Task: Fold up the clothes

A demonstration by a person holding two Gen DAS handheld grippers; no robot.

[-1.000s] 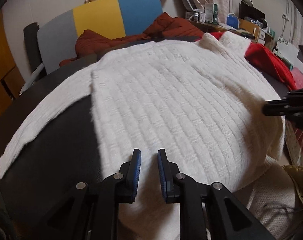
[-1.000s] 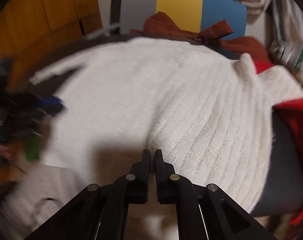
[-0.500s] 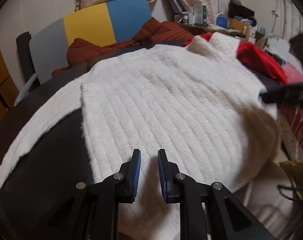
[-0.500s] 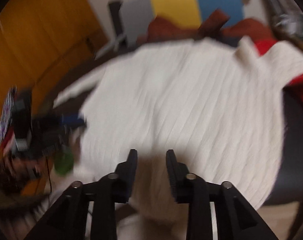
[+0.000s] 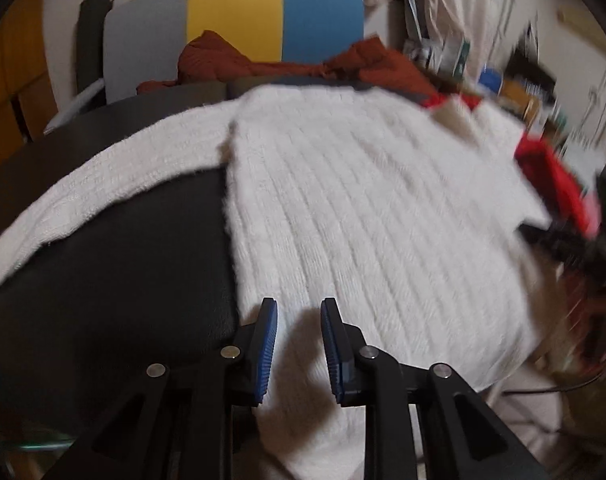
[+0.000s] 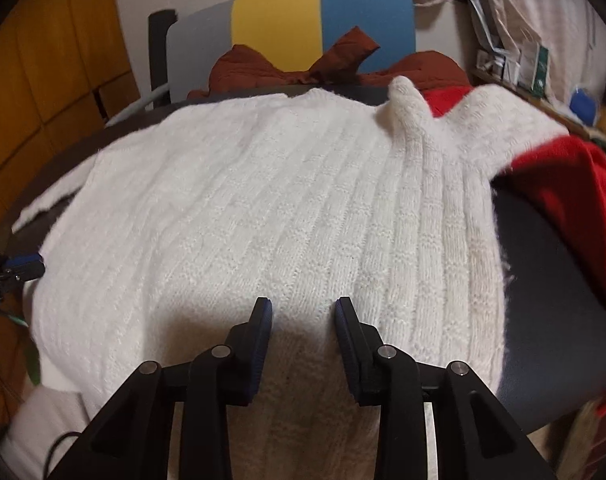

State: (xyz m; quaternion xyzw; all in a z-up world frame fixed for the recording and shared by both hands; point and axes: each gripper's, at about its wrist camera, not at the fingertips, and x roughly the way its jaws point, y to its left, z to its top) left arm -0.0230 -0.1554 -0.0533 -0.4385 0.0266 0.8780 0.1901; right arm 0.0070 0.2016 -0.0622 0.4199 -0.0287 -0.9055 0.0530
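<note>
Two open tools (image 5: 299, 312) (image 6: 303, 310), white sweater (image 6: 263, 208) just beyond

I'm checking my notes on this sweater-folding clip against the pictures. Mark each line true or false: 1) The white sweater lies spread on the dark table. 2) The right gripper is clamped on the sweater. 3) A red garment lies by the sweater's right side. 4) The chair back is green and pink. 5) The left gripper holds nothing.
1) True: the white sweater lies spread on the dark table.
2) False: the right gripper is open above the knit, gripping nothing.
3) True: the red garment lies there.
4) False: the chair back is grey, yellow and blue.
5) True: the left gripper is open, nothing pinched.
</note>
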